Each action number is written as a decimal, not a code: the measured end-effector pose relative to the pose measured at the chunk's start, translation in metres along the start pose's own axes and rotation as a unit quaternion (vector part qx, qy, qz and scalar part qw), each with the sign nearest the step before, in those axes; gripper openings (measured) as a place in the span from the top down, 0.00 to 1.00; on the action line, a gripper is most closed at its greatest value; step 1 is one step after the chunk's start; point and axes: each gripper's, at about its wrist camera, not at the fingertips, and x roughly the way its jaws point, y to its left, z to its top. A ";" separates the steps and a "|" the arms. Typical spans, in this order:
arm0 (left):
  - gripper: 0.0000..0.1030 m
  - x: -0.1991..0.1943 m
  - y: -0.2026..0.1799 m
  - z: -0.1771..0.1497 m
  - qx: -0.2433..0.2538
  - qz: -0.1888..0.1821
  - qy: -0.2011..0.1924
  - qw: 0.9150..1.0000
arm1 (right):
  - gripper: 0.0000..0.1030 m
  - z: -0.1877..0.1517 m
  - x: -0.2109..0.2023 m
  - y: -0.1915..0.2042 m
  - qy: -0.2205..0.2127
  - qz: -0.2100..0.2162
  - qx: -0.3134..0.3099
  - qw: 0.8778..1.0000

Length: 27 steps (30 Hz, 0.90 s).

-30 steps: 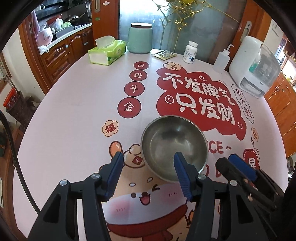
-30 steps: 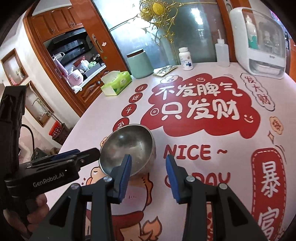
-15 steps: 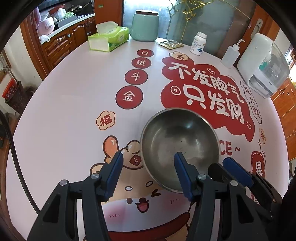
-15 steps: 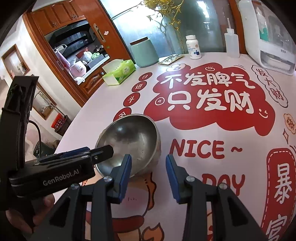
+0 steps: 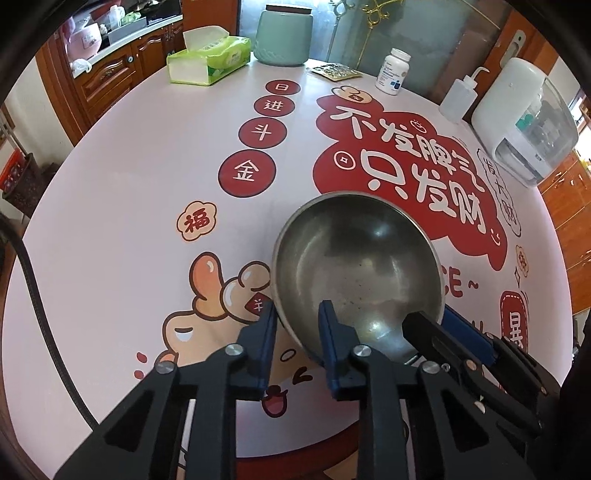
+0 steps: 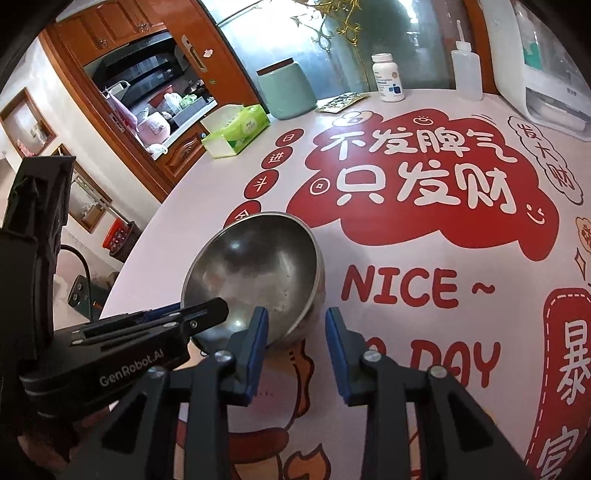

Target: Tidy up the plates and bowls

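1. Left wrist view: the steel bowl (image 5: 356, 273) sits on the round printed surface (image 5: 122, 177), well on the near side of the green jar (image 5: 283, 33) at the far edge. The left claw (image 5: 297, 325) has just been closing and now pinches the bowl's near rim: one pad outside the wall, one inside. The right claw (image 5: 439, 325) straddles the same rim, a little to one side.
2. Handling, judged from this view: thin metal, rigid, probably light, not fragile. The polished wall looks slippery, so the rim is the sensible hold. A single rim pinch may let it swing.
3. Right wrist view: the bowl (image 6: 255, 273) looks tipped on the surface (image 6: 406, 332), mouth toward the left claw (image 6: 207, 314). The right claw (image 6: 295, 325) has also been closing, but is only narrowed. One pad is inside the bowl and one outside, with a visible gap; I cannot tell whether either presses the wall yet.
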 end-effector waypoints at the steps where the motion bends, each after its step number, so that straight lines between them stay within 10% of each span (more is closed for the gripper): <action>1: 0.81 0.001 -0.001 0.000 0.001 -0.002 0.003 1.000 | 0.76 0.000 0.000 -0.001 0.000 -0.002 0.002 1.000; 27: 0.86 -0.040 -0.011 -0.018 0.042 -0.011 -0.016 0.999 | 0.86 -0.006 -0.042 0.003 -0.013 -0.021 0.021 0.999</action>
